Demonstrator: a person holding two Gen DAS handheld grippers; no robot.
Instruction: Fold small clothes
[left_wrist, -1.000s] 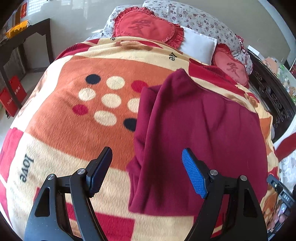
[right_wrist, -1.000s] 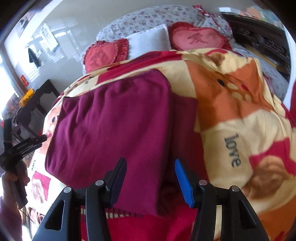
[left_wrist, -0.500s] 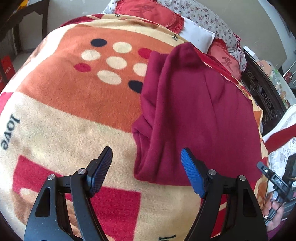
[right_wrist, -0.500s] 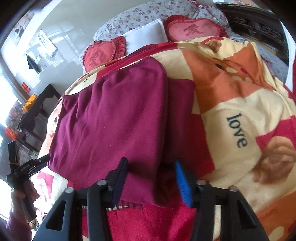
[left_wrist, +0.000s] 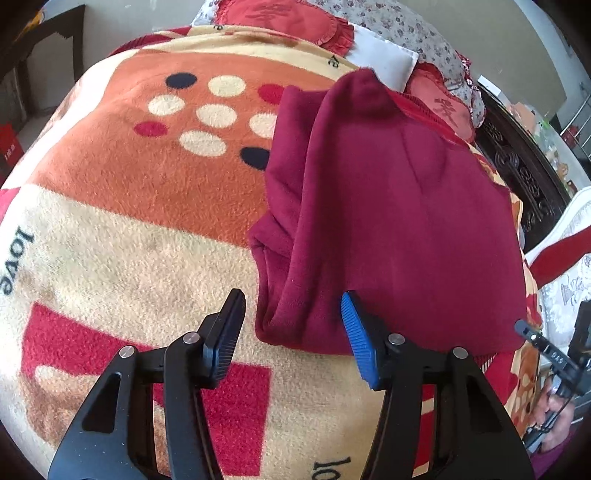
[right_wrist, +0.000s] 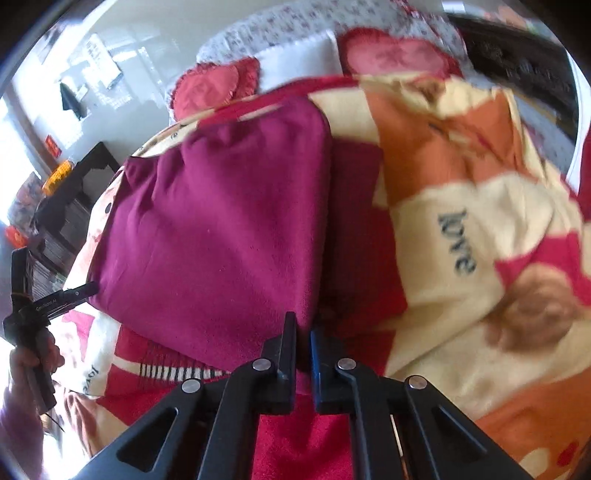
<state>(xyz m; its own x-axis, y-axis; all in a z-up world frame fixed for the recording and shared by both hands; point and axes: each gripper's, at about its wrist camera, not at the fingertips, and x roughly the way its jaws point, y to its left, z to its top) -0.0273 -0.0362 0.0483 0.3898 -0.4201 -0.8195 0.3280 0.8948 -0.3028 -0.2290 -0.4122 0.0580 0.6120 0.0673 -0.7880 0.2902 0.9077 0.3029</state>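
A maroon fleece garment (left_wrist: 399, 221) lies partly folded on the patterned blanket (left_wrist: 129, 229) of a bed; it also shows in the right wrist view (right_wrist: 221, 236). My left gripper (left_wrist: 293, 332) is open, its jaws on either side of the garment's near left corner, low over the blanket. My right gripper (right_wrist: 303, 343) is shut on the garment's near right edge, where the top fold ends. My right gripper also shows at the right edge of the left wrist view (left_wrist: 554, 362).
Red heart cushions (left_wrist: 288, 18) and a white pillow (left_wrist: 384, 59) lie at the head of the bed. A dark carved headboard (left_wrist: 524, 162) runs along the right. A dark side table (right_wrist: 74, 192) stands beyond the bed's left side.
My right gripper closed on the garment's edge. My left gripper moved forward and lower, bringing its open jaws around the garment's near left corner.
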